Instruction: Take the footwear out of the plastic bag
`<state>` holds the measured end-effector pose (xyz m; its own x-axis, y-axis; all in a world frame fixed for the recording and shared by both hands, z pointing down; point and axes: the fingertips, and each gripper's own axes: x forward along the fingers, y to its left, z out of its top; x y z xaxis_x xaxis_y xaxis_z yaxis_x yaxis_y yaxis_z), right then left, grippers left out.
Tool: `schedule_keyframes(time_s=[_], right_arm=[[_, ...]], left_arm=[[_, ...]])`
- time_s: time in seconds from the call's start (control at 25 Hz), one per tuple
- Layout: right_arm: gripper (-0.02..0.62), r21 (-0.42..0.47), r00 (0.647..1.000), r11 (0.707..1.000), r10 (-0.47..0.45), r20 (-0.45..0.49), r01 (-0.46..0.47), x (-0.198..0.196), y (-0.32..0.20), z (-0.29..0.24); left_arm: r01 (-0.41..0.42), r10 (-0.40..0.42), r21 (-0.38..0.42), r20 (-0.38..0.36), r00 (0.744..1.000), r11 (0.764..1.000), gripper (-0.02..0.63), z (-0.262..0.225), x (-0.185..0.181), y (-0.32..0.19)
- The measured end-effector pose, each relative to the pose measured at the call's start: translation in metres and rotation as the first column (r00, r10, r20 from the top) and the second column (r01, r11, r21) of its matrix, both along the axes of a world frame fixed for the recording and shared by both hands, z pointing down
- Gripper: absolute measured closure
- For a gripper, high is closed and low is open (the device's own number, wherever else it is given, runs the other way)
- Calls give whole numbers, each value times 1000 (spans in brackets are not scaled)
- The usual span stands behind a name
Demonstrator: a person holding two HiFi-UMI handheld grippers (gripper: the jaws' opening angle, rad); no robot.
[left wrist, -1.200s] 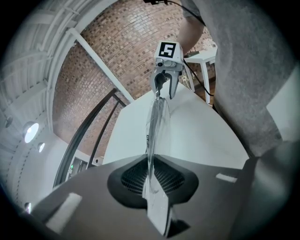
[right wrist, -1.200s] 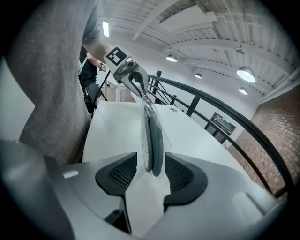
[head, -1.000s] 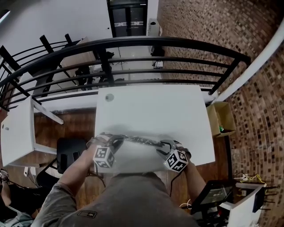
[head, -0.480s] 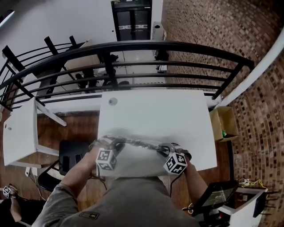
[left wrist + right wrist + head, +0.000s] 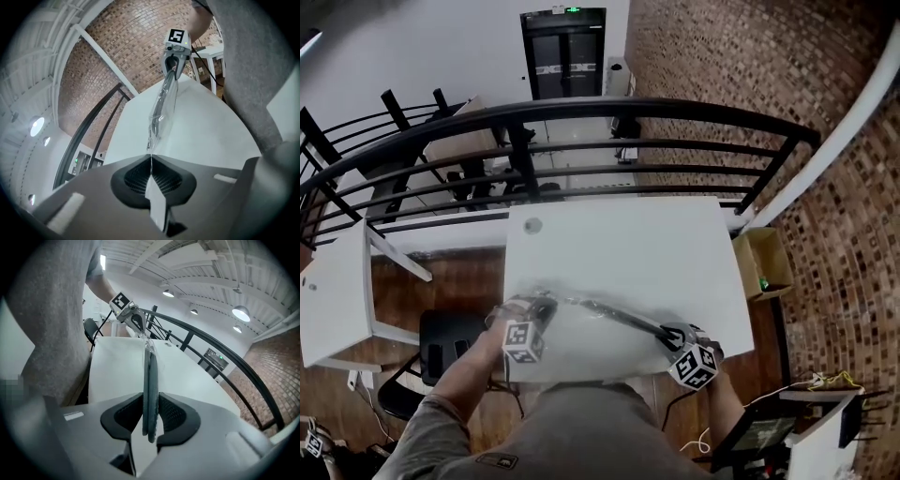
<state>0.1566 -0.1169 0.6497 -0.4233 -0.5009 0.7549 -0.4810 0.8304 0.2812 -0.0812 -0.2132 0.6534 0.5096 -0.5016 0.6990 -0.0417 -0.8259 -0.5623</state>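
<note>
The footwear [image 5: 628, 319], a thin dark sole seen edge-on, sits in the plastic bag [image 5: 159, 112] stretched above the near edge of the table [image 5: 628, 234]. In the head view its long axis runs about 9 to 3 o'clock, the right end dipping slightly toward the person; toe and heel cannot be told apart. It lies at 3 o'clock from the left tool [image 5: 151, 161], which is pinched together on the bag's film edge. The right tool [image 5: 150, 413] is nearer, its jaws closing with the footwear's end pressed between them.

White table [image 5: 675, 244], small round disc [image 5: 532, 225] near far-left corner
</note>
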Motion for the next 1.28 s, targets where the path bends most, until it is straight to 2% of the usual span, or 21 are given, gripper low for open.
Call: schedule_keyframes(time_s=[0.2, 0.36, 0.48, 0.6, 0.68, 0.76, 0.84, 1.04, 1.16, 1.28], right_arm=[[483, -2, 984, 985, 171, 54, -171, 22, 21, -6], [485, 20, 943, 946, 322, 82, -324, 41, 33, -9], [483, 37, 887, 890, 447, 114, -454, 49, 43, -12], [485, 40, 806, 810, 574, 142, -584, 55, 53, -19], [485, 36, 757, 763, 633, 162, -646, 55, 60, -20], [485, 33, 727, 733, 666, 170, -679, 53, 65, -19], [485, 29, 716, 722, 678, 167, -691, 49, 68, -16], [486, 27, 718, 724, 678, 158, -690, 45, 62, -19], [485, 35, 722, 726, 675, 152, -686, 52, 53, -21], [486, 42, 719, 723, 678, 153, -690, 64, 46, -22]], left_arm=[[45, -44, 17, -35, 998, 999, 604, 1, 0, -5], [83, -81, 30, -60, 995, 996, 604, 2, 0, -7], [113, -111, 16, -86, 990, 993, 603, 2, -4, -3], [136, -135, 4, -99, 986, 991, 603, 8, -7, 6], [126, -125, 2, -91, 988, 992, 603, 16, -6, 15], [104, -104, -5, -79, 991, 995, 600, 25, -4, 26], [86, -88, -28, -71, 994, 996, 578, 33, -1, 36], [65, -79, -142, -91, 993, 988, 444, 36, 7, 60], [79, -103, -194, -117, 988, 978, 380, 31, 11, 68], [122, -161, -210, -178, 971, 970, 368, 19, 16, 72]])
